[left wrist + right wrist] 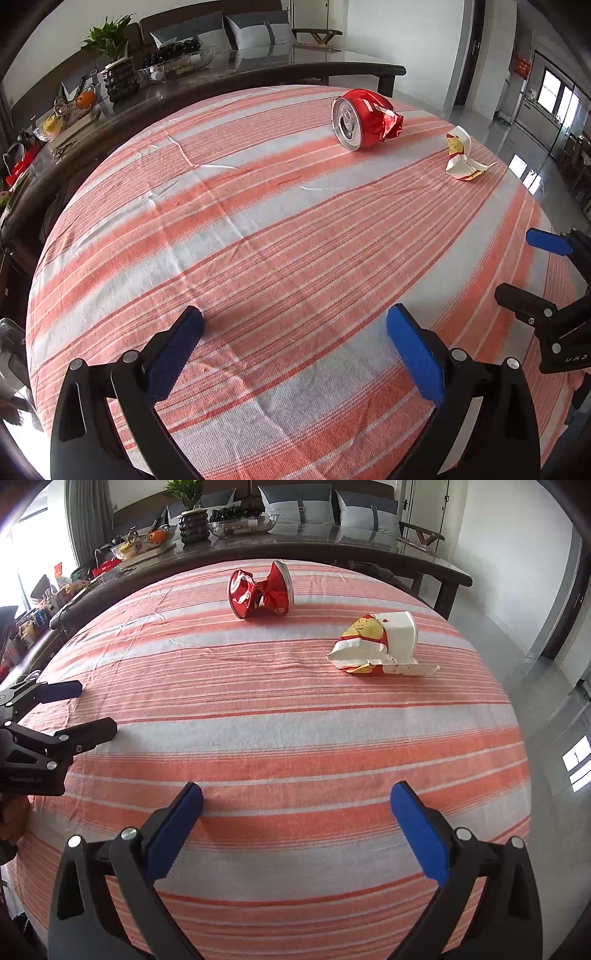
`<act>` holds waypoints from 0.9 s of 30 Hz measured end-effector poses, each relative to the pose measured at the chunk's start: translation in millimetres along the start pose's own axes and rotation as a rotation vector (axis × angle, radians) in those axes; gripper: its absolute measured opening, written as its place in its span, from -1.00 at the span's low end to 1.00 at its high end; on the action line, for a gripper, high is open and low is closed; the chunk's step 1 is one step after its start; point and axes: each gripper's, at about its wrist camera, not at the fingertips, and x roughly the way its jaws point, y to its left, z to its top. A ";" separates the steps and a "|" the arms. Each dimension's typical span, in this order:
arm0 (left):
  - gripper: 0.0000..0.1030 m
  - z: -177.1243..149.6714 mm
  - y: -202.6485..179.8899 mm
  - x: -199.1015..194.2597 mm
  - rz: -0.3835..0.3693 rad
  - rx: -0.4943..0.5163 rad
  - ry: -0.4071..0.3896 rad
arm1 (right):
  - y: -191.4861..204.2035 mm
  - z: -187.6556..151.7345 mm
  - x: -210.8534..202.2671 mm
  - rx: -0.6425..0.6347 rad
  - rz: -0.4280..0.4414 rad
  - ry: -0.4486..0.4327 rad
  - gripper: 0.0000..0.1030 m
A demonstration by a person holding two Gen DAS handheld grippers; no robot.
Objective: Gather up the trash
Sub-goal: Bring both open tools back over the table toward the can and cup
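A crushed red can (364,118) (260,590) lies on its side far back on the striped tablecloth (258,240) (295,720). To its right lies a crumpled white paper cup (461,155) (380,646) with a yellow and red print. My left gripper (295,325) stands open near the front edge, nothing between its fingers; it also shows at the left in the right wrist view (96,710). My right gripper (295,801) is open and empty too, well short of the cup; it appears at the right edge in the left wrist view (517,264).
Behind the cloth runs a dark glossy table (332,550) carrying a potted plant (114,62) (192,513), glass bowls (243,522) and fruit (85,99). A sofa with grey cushions (332,504) stands further back. Tiled floor (546,664) drops off to the right.
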 end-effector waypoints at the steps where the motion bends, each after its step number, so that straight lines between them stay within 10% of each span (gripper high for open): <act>1: 0.92 0.1 -0.7 0.3 -0.002 -0.004 0.001 | -2.4 -0.3 0.3 0.009 0.009 0.002 0.91; 27: 0.92 27.4 -14.4 2.5 -0.074 0.006 -0.011 | 2.5 -0.6 0.0 0.006 0.001 -0.001 0.91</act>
